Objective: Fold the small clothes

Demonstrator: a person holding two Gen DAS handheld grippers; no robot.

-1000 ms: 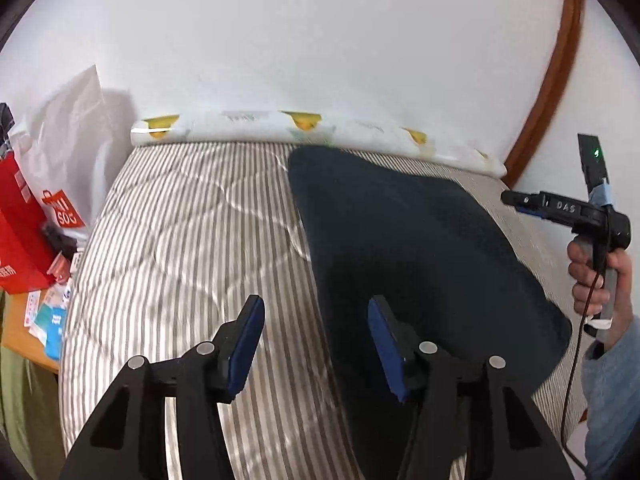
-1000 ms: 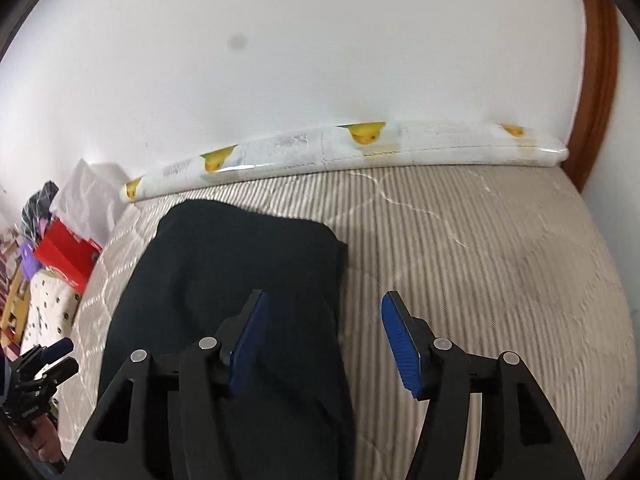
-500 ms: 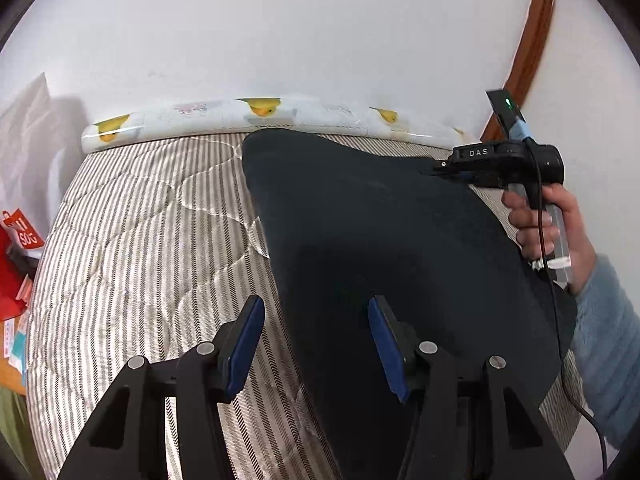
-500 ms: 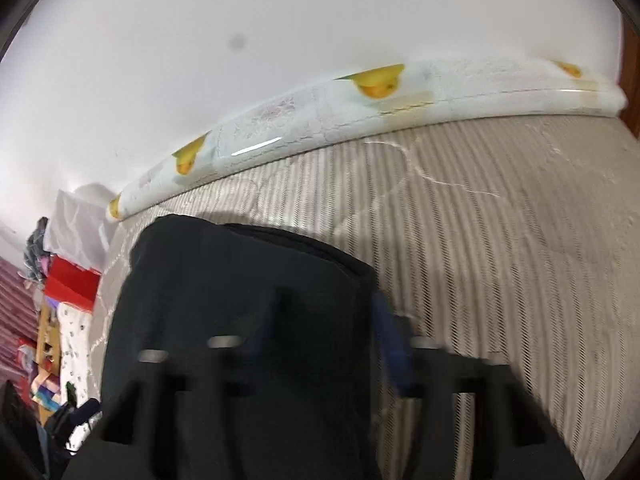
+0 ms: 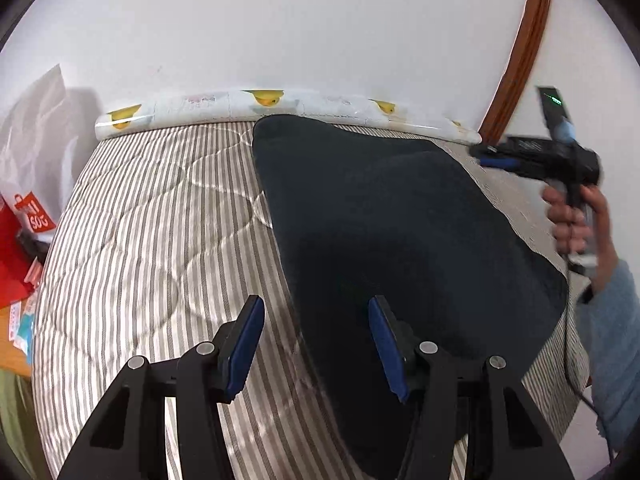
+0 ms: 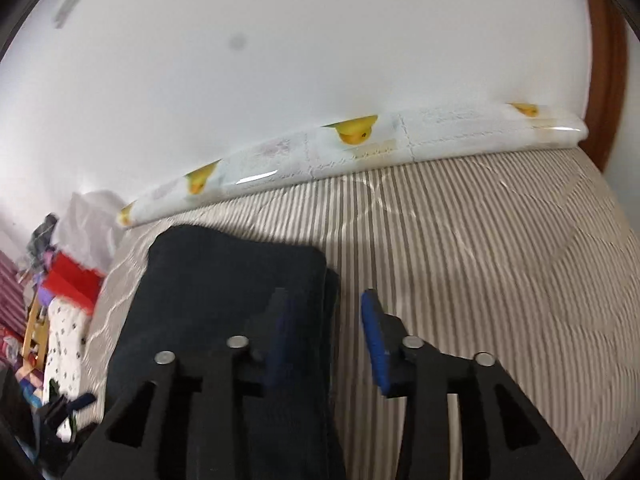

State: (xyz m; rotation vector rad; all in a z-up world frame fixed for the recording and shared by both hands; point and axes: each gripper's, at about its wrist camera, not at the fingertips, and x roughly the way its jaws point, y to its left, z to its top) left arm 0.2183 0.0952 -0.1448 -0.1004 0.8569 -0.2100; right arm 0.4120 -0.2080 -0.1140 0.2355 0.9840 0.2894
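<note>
A dark folded garment (image 5: 380, 220) lies on the striped mattress (image 5: 140, 240). My left gripper (image 5: 315, 308) hovers open over the garment's near left edge, with nothing pinched. My right gripper (image 6: 323, 300) is over the garment's (image 6: 224, 280) right edge. Its jaws are opening, and the cloth edge runs below the gap without being pressed by the pads. In the left wrist view the right gripper (image 5: 492, 158) is blurred, held in a hand (image 5: 576, 220) at the garment's far right side. The left gripper (image 6: 76, 402) peeks in at the lower left of the right wrist view.
A rolled mat with yellow duck prints (image 5: 280, 104) lies along the white wall at the mattress's far edge. A red bag (image 5: 16, 240) and a white bag (image 5: 32, 128) stand off the left side. A brown wooden frame (image 5: 524, 40) rises at the right.
The right gripper dipped toward the garment's far right corner with its jaws narrowed, then drew back with them wider. The left gripper shifted slightly and stayed open.
</note>
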